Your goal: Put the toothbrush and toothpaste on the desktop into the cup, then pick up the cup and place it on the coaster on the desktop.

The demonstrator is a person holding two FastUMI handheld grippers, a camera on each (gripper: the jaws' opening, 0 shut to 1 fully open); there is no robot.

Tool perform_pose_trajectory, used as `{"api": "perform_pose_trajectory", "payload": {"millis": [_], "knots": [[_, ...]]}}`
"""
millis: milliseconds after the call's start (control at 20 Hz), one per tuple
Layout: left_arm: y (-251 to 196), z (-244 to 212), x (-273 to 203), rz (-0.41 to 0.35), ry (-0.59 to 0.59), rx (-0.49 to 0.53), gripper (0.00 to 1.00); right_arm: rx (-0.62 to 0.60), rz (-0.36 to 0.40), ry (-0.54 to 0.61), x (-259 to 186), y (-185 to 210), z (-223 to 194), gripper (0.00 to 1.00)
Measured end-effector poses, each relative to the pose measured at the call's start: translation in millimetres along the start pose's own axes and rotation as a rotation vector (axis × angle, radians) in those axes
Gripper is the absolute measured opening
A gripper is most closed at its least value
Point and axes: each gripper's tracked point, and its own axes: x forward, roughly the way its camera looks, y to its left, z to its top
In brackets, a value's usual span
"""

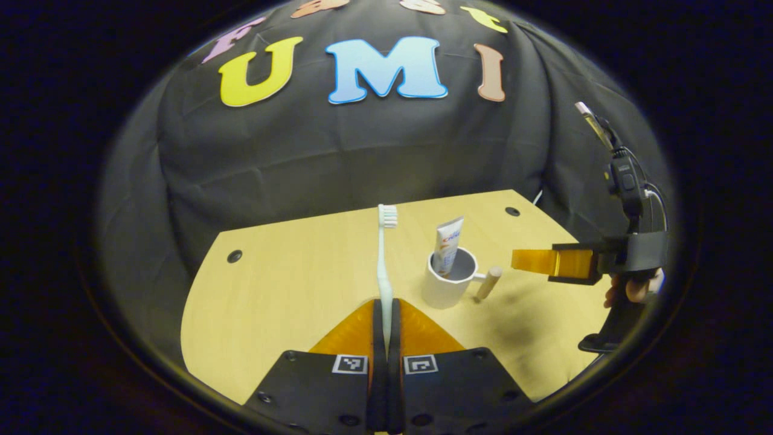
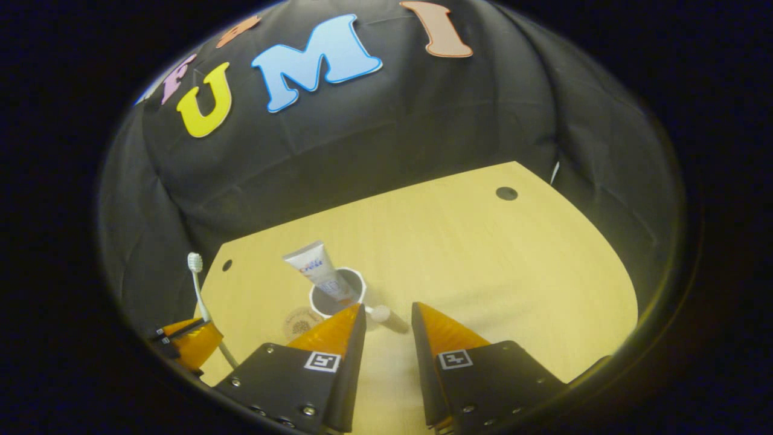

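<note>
The left gripper (image 1: 384,329) has its 2 fingers clamped tight on the toothbrush (image 1: 384,266), bristles up, raised above the desktop (image 1: 290,284) just beside the cup (image 1: 448,281). The toothpaste (image 1: 448,244) already stands tilted in that cup. The right gripper (image 2: 386,320) hangs with its fingers spread and nothing in them, near the cup's peg handle (image 1: 488,283). The coaster (image 2: 300,323) lies beside the cup. The brush looks light, slim and springy, best held low on the handle; the cup looks rigid, smooth and tippy, so the handle seems the spot.
</note>
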Motion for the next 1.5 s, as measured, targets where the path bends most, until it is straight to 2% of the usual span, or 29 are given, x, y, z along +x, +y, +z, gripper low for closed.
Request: {"api": "perform_pose_trajectory", "payload": {"millis": [150,200,450,500,750,800,1000,1050,1200,1300,1500], "knots": [[-18,7,17,-0.046,-0.015,0.031,0.08,0.023,-0.035,0.010,-8,-20,-5,0.41],[-24,10,22,-0.060,-0.022,0.046,0.08,0.029,-0.050,0.015,-10,-27,-6,0.44],[-56,37,46,-0.123,-0.098,0.157,0.08,0.058,-0.115,0.048,-21,-61,-17,0.41],[-64,42,50,-0.136,-0.119,0.176,0.07,0.066,-0.126,0.055,-23,-66,-19,0.44],[-102,71,62,-0.197,-0.221,0.253,0.07,0.095,-0.176,0.084,-27,-86,-27,0.44],[-109,76,65,-0.210,-0.239,0.272,0.07,0.105,-0.184,0.090,-28,-90,-28,0.41],[-128,93,78,-0.243,-0.302,0.330,0.07,0.137,-0.209,0.100,-26,-102,-27,0.41],[-131,96,81,-0.247,-0.315,0.340,0.07,0.141,-0.218,0.103,-26,-105,-27,0.44],[-133,102,92,-0.252,-0.346,0.350,0.07,0.147,-0.239,0.113,-26,-115,-28,0.41],[-132,105,100,-0.247,-0.357,0.343,0.08,0.147,-0.251,0.120,-26,-120,-28,0.44],[-129,101,110,-0.257,-0.366,0.278,0.08,0.145,-0.262,0.136,-24,-125,-30,0.44]]}}
